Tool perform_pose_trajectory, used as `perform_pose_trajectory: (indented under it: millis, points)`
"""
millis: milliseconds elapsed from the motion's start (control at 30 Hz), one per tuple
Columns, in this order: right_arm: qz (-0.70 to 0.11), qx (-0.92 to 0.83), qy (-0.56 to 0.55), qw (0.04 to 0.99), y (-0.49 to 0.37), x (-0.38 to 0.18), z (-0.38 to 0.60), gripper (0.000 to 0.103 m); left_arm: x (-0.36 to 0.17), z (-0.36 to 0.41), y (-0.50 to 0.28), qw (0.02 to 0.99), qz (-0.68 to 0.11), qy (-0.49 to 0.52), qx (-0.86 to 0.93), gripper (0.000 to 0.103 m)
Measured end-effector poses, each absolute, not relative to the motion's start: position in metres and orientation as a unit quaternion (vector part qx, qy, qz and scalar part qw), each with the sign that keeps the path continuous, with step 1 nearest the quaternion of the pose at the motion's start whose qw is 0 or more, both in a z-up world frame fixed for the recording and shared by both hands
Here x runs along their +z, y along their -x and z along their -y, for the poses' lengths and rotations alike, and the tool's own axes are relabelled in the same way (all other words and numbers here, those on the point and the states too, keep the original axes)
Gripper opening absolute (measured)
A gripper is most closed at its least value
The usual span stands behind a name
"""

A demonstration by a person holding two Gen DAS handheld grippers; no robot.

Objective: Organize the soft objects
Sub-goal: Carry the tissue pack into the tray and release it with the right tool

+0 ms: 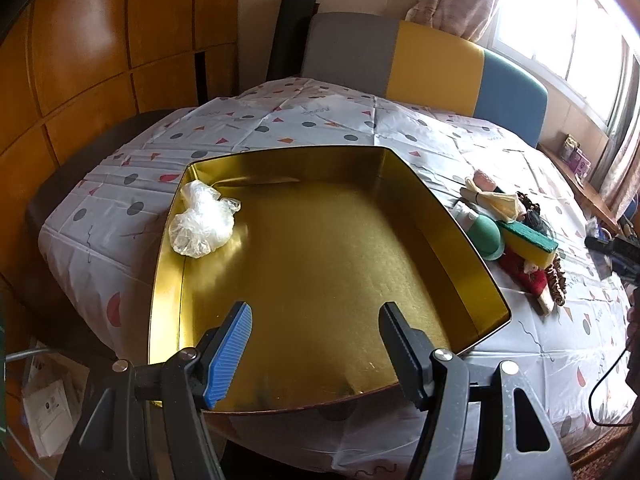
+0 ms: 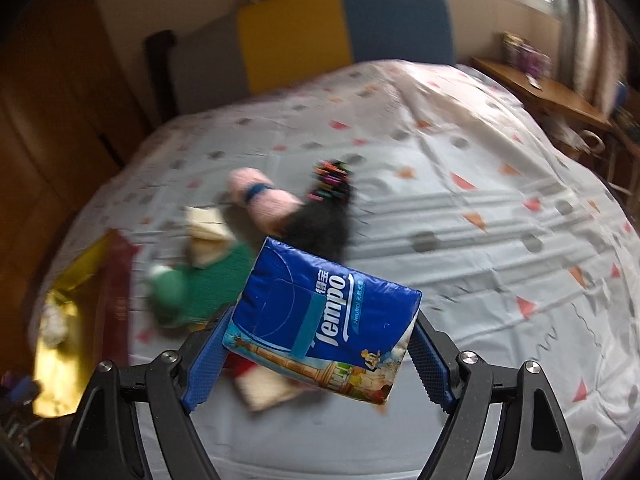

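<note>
Blue-padded right gripper clamps a Tempo tissue pack above the tablecloth, apparently bound for the gold tin, where a crumpled plastic bag already lies; left gripper hangs wide over it, empty.

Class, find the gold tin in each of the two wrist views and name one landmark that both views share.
Left wrist view: the gold tin fills the centre, with a crumpled plastic bag in its far left corner.
Right wrist view: the gold tin is a blurred sliver at the left edge.
Shared landmark: the yellow chair back behind the table.
</note>
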State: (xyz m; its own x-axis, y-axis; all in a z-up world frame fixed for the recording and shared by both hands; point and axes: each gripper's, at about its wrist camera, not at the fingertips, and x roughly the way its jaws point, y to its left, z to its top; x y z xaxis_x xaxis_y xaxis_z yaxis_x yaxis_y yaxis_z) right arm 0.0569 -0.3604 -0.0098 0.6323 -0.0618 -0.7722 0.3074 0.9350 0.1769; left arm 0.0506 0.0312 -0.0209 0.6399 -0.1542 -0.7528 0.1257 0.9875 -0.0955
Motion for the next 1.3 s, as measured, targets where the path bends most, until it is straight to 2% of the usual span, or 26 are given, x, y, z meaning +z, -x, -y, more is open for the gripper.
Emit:
perform_pose_trajectory:
  millis: [167,333,567,800,900,1033,1300]
  points:
    - [-0.398,-0.015,-0.110,0.911,-0.077,0.023,0.293,0.083,-0.021,-0.036,-0.051,0.906,-0.416,0.020,-0.073,0.067]
    - [-0.416,0.071,-0.084,0.903,-0.111,0.028,0.220,0.083,-0.020,-0.044,-0.050,0.907,-0.414,0.027,-0.069,0.067]
    - [-0.491,0.151,-0.048,0.856,-0.171,-0.010,0.110,0.083,-0.018,-0.063,-0.049,0.910,-0.409,0.037,-0.055,0.067]
    - [-0.526,0.147,-0.042,0.837,-0.230,-0.046,0.047,0.084,-0.019,-0.087,-0.049,0.910,-0.410,0.058,-0.034,0.067]
    - [-0.540,0.161,-0.072,0.823,-0.252,-0.057,0.032,0.087,-0.020,-0.092,-0.049,0.909,-0.411,0.062,-0.033,0.067]
    - [-0.532,0.166,-0.107,0.823,-0.259,-0.057,0.028,0.103,-0.023,-0.093,-0.051,0.908,-0.413,0.062,-0.031,0.067]
    - [-0.487,0.171,-0.107,0.850,-0.224,-0.022,0.064,0.103,-0.025,-0.083,-0.051,0.905,-0.419,0.059,-0.041,0.067]
